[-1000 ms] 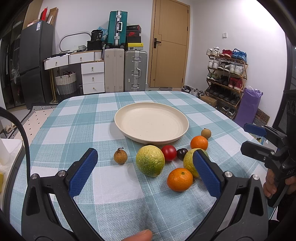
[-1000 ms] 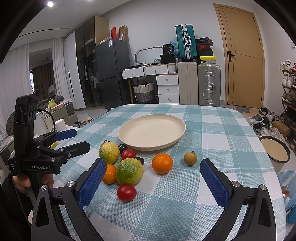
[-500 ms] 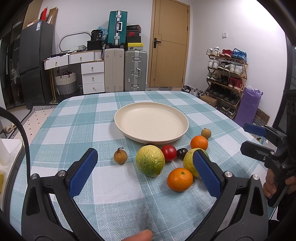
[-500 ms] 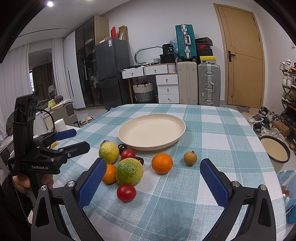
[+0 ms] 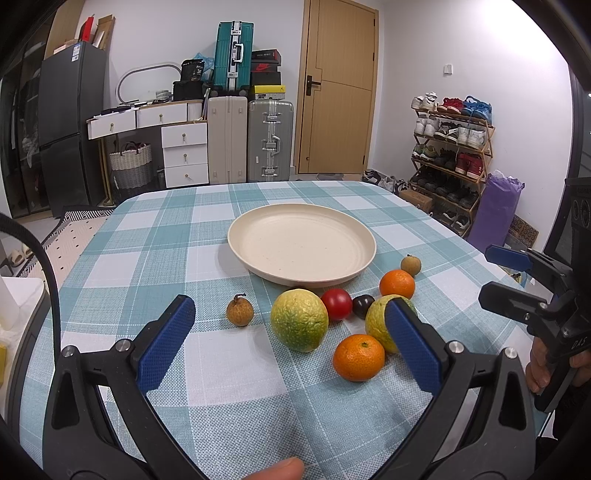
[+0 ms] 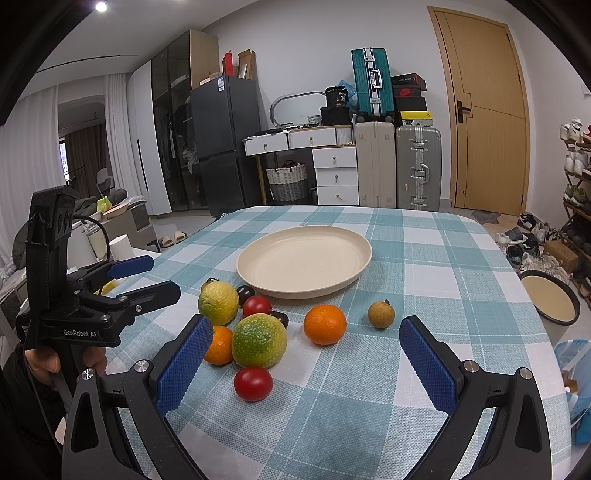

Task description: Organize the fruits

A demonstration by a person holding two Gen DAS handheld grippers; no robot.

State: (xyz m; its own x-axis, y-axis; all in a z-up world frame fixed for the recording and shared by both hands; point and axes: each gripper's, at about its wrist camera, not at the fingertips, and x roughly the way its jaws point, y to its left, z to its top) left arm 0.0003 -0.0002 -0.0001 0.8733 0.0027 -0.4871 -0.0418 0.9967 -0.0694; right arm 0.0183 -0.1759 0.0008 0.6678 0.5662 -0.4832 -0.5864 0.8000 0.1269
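In front of me is a white wall [image 5: 424, 55] with a wooden door [image 5: 338, 88]. Left of it stand suitcases [image 5: 251, 140], white drawers [image 5: 184, 155] and a dark fridge [image 5: 70, 122]. A shoe rack [image 5: 450, 147] is on the right. A ceiling lamp [image 6: 100, 6] shines, and white curtains [image 6: 26, 147] hang at the left.

Woven cloth, matt plate, pebbled and glossy fruit

The checked tablecloth [image 5: 229, 369] looks coarsely woven. The cream plate [image 5: 301, 245] is smooth and matt, faintly speckled. The green-yellow citrus [image 5: 299, 319] has a rough, pebbled rind; the tomato [image 6: 253, 383], at its 6 o'clock in the right wrist view, is glossy. The gripper pads [image 6: 184, 360] are knurled blue on matt black plastic arms with metal screws.
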